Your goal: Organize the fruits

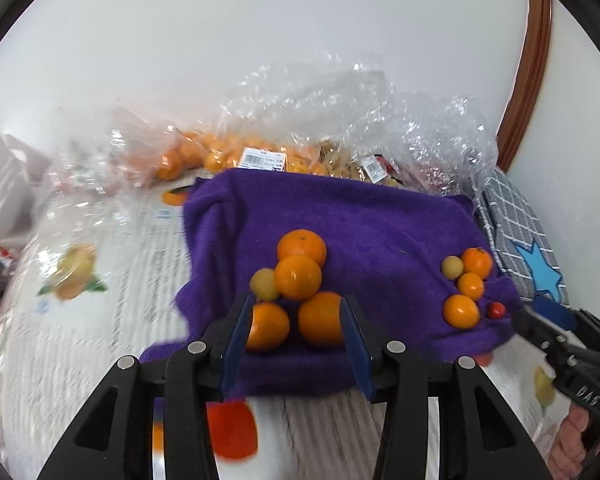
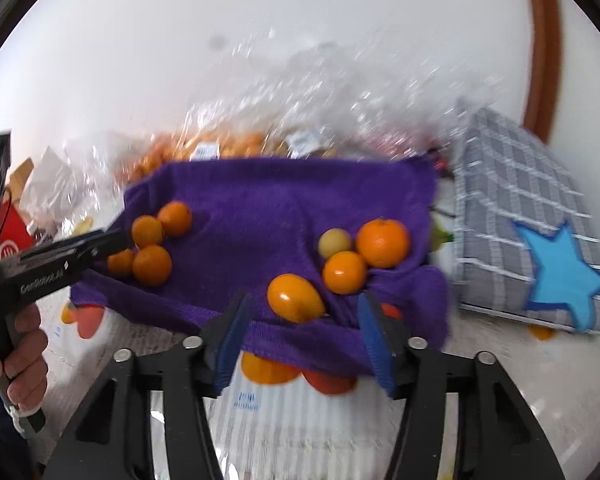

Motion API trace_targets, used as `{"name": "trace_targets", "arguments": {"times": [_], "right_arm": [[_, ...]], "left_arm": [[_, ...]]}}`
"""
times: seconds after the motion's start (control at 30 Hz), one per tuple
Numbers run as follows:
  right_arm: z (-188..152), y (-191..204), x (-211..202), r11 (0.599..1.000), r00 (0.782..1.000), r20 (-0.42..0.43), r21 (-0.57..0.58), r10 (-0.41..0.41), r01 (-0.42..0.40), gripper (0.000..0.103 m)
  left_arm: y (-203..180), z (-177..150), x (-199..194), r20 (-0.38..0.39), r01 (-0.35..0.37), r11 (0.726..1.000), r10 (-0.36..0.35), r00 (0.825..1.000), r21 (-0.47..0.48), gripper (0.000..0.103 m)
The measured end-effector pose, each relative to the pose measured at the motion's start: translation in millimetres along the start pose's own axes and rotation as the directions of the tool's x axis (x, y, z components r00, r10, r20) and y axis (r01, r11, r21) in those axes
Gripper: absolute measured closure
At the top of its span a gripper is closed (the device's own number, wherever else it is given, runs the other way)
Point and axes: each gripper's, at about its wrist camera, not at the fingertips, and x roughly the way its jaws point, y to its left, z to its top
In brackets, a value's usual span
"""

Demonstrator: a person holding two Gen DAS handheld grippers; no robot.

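Note:
A purple towel (image 1: 380, 220) (image 2: 280, 200) carries two groups of fruit. My left gripper (image 1: 299, 300) stands open at the towel's near edge. Two oranges (image 1: 322, 320) lie side by side just past its blue fingers; I cannot tell whether the pads touch them. Behind these sit two more oranges (image 1: 299, 276) and a small yellow-green fruit (image 1: 265, 284). My right gripper (image 2: 305, 298) is open, with gaps on both sides of an orange (image 2: 296, 298) lying ahead of it. Beyond that lie two oranges (image 2: 382, 242), a pale yellow fruit (image 2: 334, 242) and, half hidden behind the right finger, a small red fruit (image 1: 497, 309).
Clear plastic bags of oranges (image 1: 188, 156) with price labels line the wall behind the towel. A grey checked cloth with a blue star (image 2: 540, 240) lies to the right. A fruit-printed table cover (image 1: 100, 280) lies underneath. A hand (image 2: 20, 344) holds the left gripper.

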Motion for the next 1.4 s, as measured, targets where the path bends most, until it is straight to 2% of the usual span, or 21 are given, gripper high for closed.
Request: {"name": "trace_targets", "arguments": {"times": [0.03,0.13,0.4,0.47,0.53,0.6,0.83,1.4], "right_arm": [[-1,-1,-10,1.000,1.000,0.012,0.009,-0.005,0.005,0.038],[-5,-3,-49,0.998,0.998,0.054,0.044,-0.038,0.036,0.037],[-21,-5,-113,0.992,0.993,0.052,0.082,-0.103,0.098,0.036],[-27,-8,-130,0.989,0.990,0.073,0.097,-0.120,0.113,0.020],[-32,-9,-144,0.987,0.985,0.112,0.101,-0.134,0.122,0.014],[-36,-8,-155,0.985,0.981,0.129,0.104,-0.147,0.134,0.013],[-43,-5,-172,0.984,0.980,0.127,0.109,-0.152,0.138,0.011],[-46,-1,-177,0.980,0.978,0.110,0.114,-0.174,0.162,0.011]], "left_arm": [[-1,-3,-11,0.007,0.004,1.000,-0.004,1.000,-0.006,0.056],[-7,-13,-40,0.038,-0.008,1.000,0.008,0.999,-0.008,0.050],[-29,-34,-98,0.079,-0.043,0.999,0.043,0.996,0.004,0.034],[-35,-36,-106,0.080,-0.063,0.998,0.062,0.995,0.020,0.031],[-41,-39,-115,0.091,-0.082,0.996,0.079,0.993,0.037,0.031],[-46,-41,-123,0.106,-0.095,0.995,0.091,0.990,0.042,0.030],[-51,-44,-142,0.133,-0.108,0.993,0.101,0.986,0.041,0.028],[-53,-43,-149,0.150,-0.112,0.993,0.105,0.983,0.039,0.028]]}}
